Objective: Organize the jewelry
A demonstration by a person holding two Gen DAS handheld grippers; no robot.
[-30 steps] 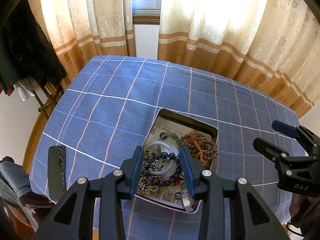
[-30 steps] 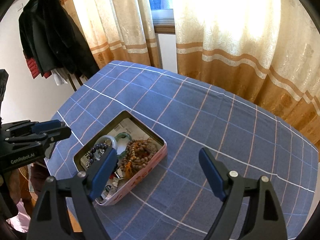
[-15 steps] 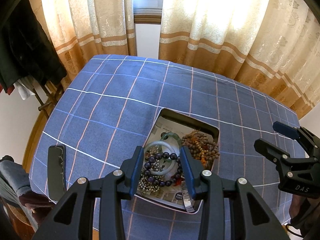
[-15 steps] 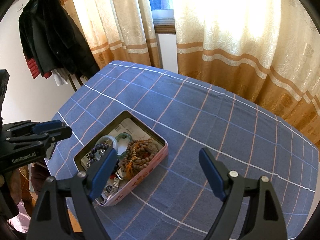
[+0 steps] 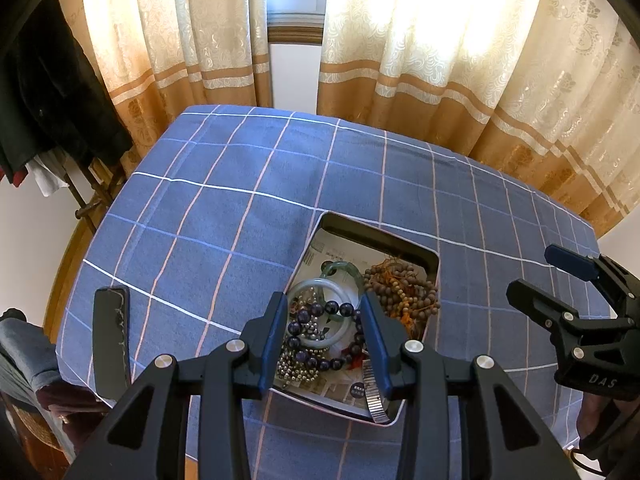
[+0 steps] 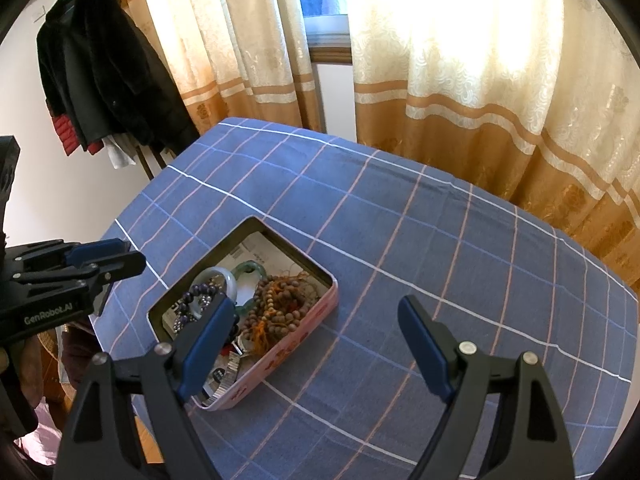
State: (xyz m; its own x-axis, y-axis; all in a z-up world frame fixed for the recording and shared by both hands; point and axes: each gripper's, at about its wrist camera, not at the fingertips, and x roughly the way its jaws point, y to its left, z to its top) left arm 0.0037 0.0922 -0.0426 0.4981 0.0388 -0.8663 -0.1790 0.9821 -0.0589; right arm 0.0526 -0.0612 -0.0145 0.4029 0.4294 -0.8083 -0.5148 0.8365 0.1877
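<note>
Pre-grasp step: left tool (image 5: 324, 332) half-open above the dark bead bracelet (image 5: 320, 312) in the tin (image 6: 280, 354) on the surface, right tool (image 6: 316, 344) wide apart beside it; next: descend, clamp one piece.

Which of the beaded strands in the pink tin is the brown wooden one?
The brown wooden bead strand with orange tassel threads, heaped at the right end of the pink metal tin. The other strands are a dark purple bead bracelet and small silver beads.
</note>
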